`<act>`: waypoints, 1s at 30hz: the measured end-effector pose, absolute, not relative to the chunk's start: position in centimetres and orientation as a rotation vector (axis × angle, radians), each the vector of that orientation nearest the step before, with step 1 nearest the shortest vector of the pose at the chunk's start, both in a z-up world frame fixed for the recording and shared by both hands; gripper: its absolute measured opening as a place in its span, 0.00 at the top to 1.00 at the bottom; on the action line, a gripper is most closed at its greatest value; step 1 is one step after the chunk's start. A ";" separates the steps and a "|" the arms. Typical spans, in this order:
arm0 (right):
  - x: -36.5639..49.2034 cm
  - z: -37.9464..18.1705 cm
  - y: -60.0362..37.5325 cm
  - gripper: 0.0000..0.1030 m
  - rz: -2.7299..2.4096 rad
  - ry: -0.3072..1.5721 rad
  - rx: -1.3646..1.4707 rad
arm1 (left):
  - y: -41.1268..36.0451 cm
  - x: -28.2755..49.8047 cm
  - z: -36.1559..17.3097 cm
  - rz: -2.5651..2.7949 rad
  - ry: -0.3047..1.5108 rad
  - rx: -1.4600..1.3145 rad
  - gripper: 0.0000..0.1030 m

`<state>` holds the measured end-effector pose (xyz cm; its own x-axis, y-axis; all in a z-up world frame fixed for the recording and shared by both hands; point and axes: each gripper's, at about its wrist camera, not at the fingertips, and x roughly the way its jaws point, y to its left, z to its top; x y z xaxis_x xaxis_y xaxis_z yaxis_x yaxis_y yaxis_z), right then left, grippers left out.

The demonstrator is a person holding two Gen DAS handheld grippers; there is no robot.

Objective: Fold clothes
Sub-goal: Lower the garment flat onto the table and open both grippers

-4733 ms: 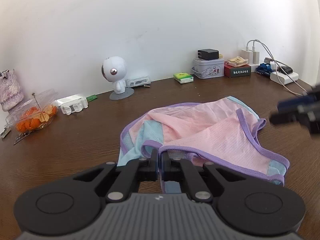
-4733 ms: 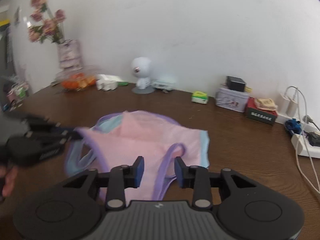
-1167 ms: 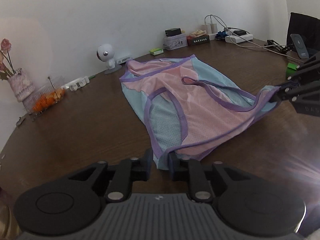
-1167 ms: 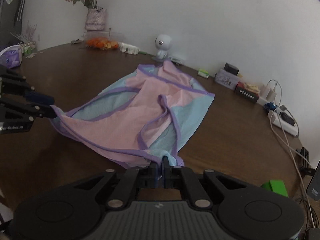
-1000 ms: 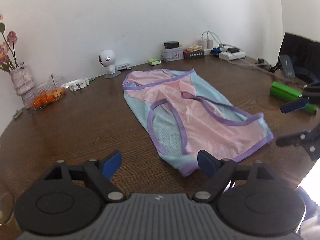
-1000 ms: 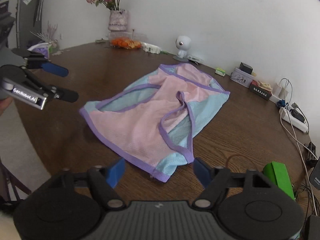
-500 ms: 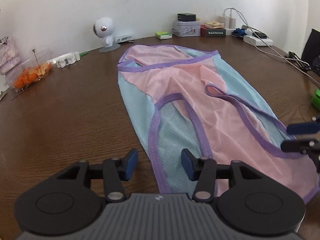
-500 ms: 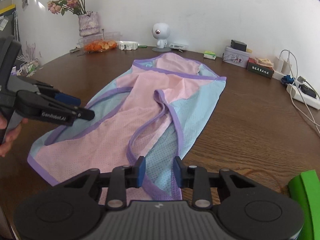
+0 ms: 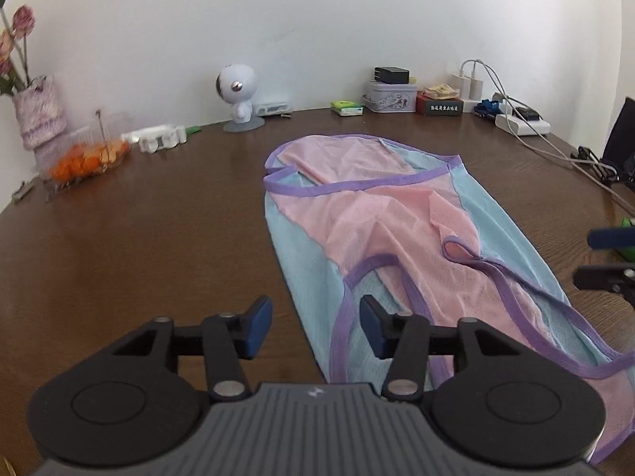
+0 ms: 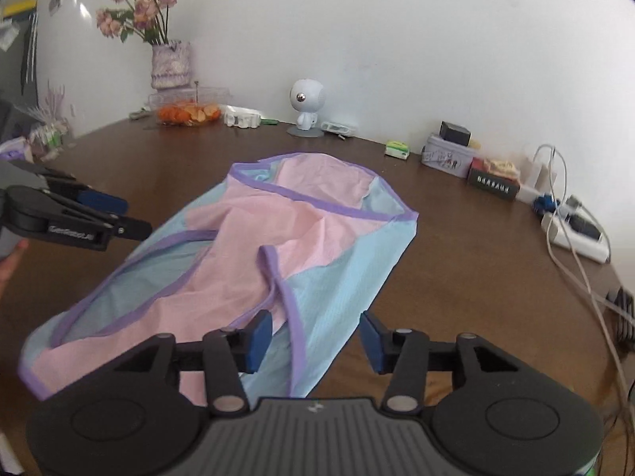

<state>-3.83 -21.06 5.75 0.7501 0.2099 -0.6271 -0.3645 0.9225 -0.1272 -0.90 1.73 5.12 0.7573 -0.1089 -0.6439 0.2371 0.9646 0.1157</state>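
Observation:
A pink and light-blue mesh vest with purple trim (image 9: pixel 401 238) lies spread lengthwise on the brown table (image 9: pixel 139 246); it also shows in the right wrist view (image 10: pixel 254 246). My left gripper (image 9: pixel 316 331) is open and empty, hovering over the vest's near left edge. My right gripper (image 10: pixel 316 335) is open and empty above the vest's near right side. Each gripper shows in the other's view, the right one at the right edge (image 9: pixel 607 258), the left one at the left (image 10: pixel 99 214). A loose purple strap loop (image 9: pixel 460 248) lies on the pink panel.
Along the back wall stand a white round-headed figurine (image 9: pixel 238 97), a tray of oranges (image 9: pixel 85 158), a vase with flowers (image 10: pixel 168 65), a tin (image 9: pixel 391 97), small boxes, and a power strip with cables (image 9: pixel 522 123). A green object (image 9: pixel 627 238) lies at the right.
Both grippers let go of the vest's bottom corners about a second ago, then moved in over the cloth. In the last half second both opened wider and lifted slightly.

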 end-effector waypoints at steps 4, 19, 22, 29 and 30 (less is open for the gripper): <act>-0.8 3.5 -19.3 0.63 0.333 0.687 -0.326 | -0.2 -0.1 3.6 -0.232 0.720 0.275 0.78; -3.5 3.6 -25.8 0.92 0.218 0.763 -0.082 | 6.4 -0.2 4.2 -0.172 0.778 0.110 0.86; -5.1 6.7 -26.2 0.48 0.336 0.707 -0.055 | 6.2 3.1 5.9 -0.176 0.756 0.091 0.42; 7.1 8.8 -23.9 0.30 0.237 0.611 -0.142 | 5.4 11.5 8.7 -0.170 0.737 0.060 0.36; 9.7 7.9 -24.0 0.44 0.208 0.649 -0.129 | 4.9 13.5 7.9 -0.148 0.770 0.073 0.40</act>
